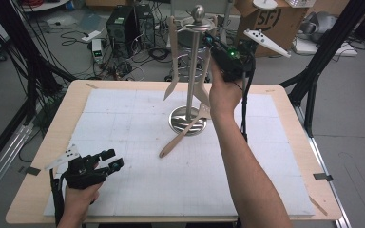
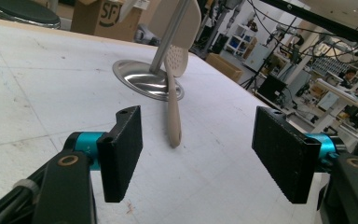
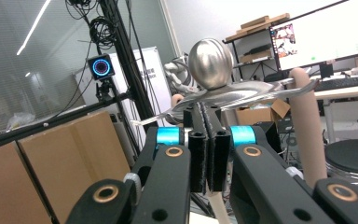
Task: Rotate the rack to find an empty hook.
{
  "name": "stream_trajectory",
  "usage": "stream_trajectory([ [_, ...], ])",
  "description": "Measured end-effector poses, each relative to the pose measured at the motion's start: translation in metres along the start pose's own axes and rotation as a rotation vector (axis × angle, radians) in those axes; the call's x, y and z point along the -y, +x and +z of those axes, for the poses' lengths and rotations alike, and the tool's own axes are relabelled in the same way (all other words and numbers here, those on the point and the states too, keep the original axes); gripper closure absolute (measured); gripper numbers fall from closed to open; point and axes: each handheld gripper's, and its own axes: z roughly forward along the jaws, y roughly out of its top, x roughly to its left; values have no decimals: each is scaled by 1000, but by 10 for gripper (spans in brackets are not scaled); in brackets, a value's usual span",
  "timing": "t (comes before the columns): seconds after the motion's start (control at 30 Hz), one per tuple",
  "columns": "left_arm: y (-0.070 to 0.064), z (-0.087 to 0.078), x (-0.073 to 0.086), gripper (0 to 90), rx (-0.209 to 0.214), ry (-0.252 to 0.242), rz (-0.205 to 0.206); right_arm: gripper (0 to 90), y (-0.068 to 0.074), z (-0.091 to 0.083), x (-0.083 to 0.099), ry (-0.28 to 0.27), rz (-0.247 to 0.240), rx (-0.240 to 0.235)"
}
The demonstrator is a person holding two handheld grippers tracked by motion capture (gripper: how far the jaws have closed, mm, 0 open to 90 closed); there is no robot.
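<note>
Utensil stand (image 1: pixel 190 71), a steel pole on a round base, rises at the upper centre of the high view on the bench (image 1: pixel 138 142), with beige utensils hanging from its top. A slotted spatula (image 1: pixel 178 137) leans against the base. At the stand's top, the right hand-held gripper (image 1: pixel 217 45) has its jaws pressed together. At lower left, the left hand-held gripper (image 1: pixel 111 160) rests with jaws apart.

Both grippers were mostly black; the left gripper (image 2: pixel 198 154) had flat, grainy-textured pads (image 2: pixel 121 151) on bright teal collars, with brass-ringed pivot holes in its arms; the right gripper (image 3: pixel 208 149) looked the same, teal collars and brass rings too; each carried a white pointed plate (image 1: pixel 266 42) and a black cable (image 1: pixel 244 102); forearms were bare, no sleeves.
</note>
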Motion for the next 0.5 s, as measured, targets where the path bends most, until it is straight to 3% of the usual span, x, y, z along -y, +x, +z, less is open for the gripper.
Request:
stream_trajectory([
  [0.5,0,1,0,339,-2,3,0,899,11,4,4,5,-43,-12],
])
